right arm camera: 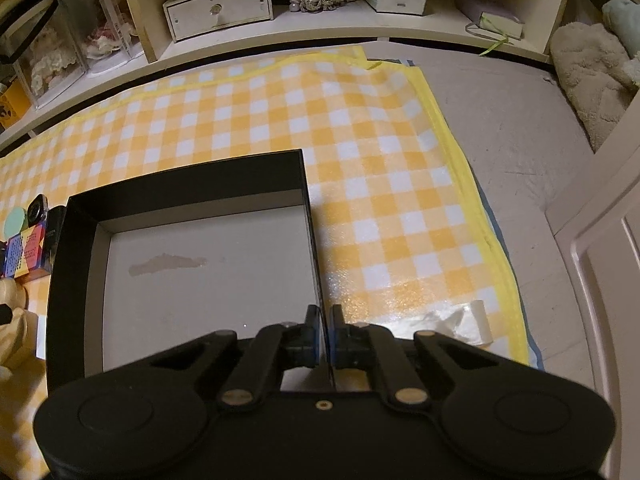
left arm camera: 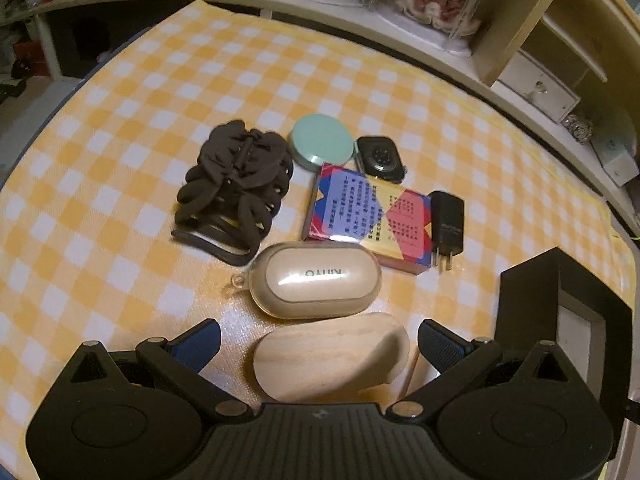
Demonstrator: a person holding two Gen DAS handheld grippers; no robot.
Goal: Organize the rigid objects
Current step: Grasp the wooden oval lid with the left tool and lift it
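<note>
My left gripper (left arm camera: 319, 340) is open, its blue pads on either side of an oval wooden block (left arm camera: 332, 354) without touching it. Just beyond lies a beige earbud case (left arm camera: 316, 280) in a clear cover. Further off sit a colourful card box (left arm camera: 368, 216), a black charger plug (left arm camera: 447, 226), a mint round case (left arm camera: 322, 146), a black smartwatch body (left arm camera: 380, 158) and a pile of dark hair ties (left arm camera: 236, 184). My right gripper (right arm camera: 325, 330) is shut on the right wall of a black shallow box (right arm camera: 188, 196), which has a bare grey floor.
Everything lies on a yellow-and-white checked cloth (right arm camera: 360, 152). A low white shelf (right arm camera: 280, 28) with a small drawer unit (right arm camera: 218, 6) and clear display cases runs along the far side. A plush cushion (right arm camera: 592, 76) lies far right and a white roll (right arm camera: 476, 322) near the cloth's edge.
</note>
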